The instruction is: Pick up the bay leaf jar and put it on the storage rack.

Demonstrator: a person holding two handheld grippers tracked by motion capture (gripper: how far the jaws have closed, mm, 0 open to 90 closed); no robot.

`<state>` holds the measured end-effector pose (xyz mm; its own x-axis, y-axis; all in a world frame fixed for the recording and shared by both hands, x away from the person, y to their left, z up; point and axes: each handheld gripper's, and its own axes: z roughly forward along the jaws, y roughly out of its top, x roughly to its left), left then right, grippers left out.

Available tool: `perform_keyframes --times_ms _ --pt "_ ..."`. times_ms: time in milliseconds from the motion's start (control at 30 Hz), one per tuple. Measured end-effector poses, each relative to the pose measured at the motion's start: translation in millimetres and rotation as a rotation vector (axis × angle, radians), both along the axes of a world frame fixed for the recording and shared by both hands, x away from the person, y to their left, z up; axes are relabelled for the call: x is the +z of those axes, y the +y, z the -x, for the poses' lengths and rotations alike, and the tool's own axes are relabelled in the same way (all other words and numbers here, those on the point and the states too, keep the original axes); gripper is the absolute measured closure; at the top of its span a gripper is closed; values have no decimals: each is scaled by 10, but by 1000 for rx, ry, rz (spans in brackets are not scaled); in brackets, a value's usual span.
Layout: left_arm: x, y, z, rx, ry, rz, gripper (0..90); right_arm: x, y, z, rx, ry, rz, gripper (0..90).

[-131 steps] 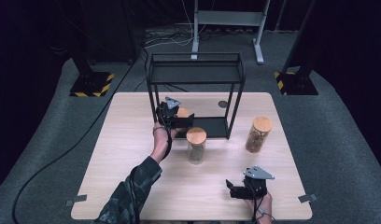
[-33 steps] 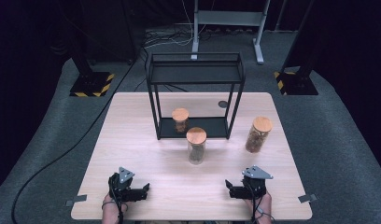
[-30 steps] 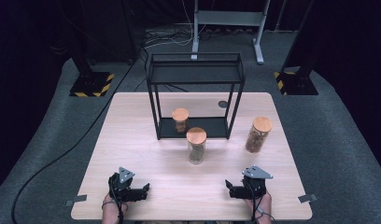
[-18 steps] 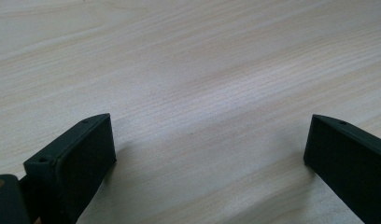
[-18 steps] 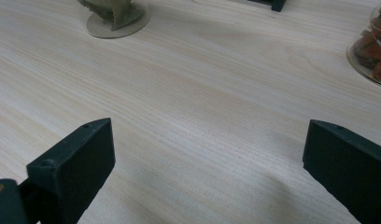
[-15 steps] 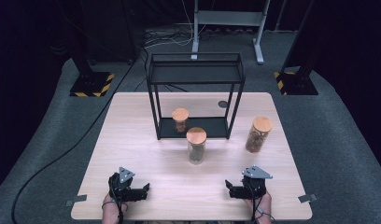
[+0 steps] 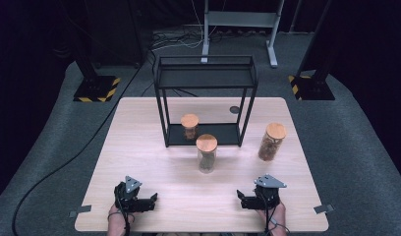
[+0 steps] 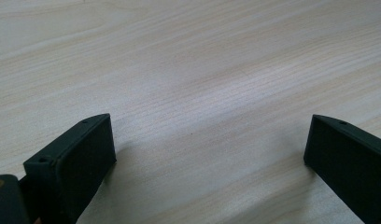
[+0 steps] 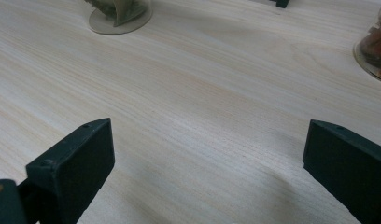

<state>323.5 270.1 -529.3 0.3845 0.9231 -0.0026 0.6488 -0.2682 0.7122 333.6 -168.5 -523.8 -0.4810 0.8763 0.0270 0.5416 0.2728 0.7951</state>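
Dark carpet surrounds the pale wooden table (image 7: 154, 132); three jars stand there, one (image 7: 190, 126) inside the black rack (image 7: 205, 78). Left gripper (image 7: 152, 200) and right gripper (image 7: 240, 198) rest near the front edge, jaws wide apart, empty.

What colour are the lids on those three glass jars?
Light brown, like wood or cork: see the middle jar's lid in the high view.
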Motion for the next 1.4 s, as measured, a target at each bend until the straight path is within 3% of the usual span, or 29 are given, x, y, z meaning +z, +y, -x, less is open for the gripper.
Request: perform_keyframes --times_ms 300,600,1033,1400 --pt "0 -5 7 8 0 2 14 -2 1 -13 -17 17 5 2" --pt "0 -5 8 7 -1 2 15 6 73 -49 12 30 2 1" --pt "0 -5 8 7 -1 1 15 24 485 -269 86 25 -1 4" --pt "0 -5 8 6 -1 1 15 217 795 -576 162 -12 -20 6"
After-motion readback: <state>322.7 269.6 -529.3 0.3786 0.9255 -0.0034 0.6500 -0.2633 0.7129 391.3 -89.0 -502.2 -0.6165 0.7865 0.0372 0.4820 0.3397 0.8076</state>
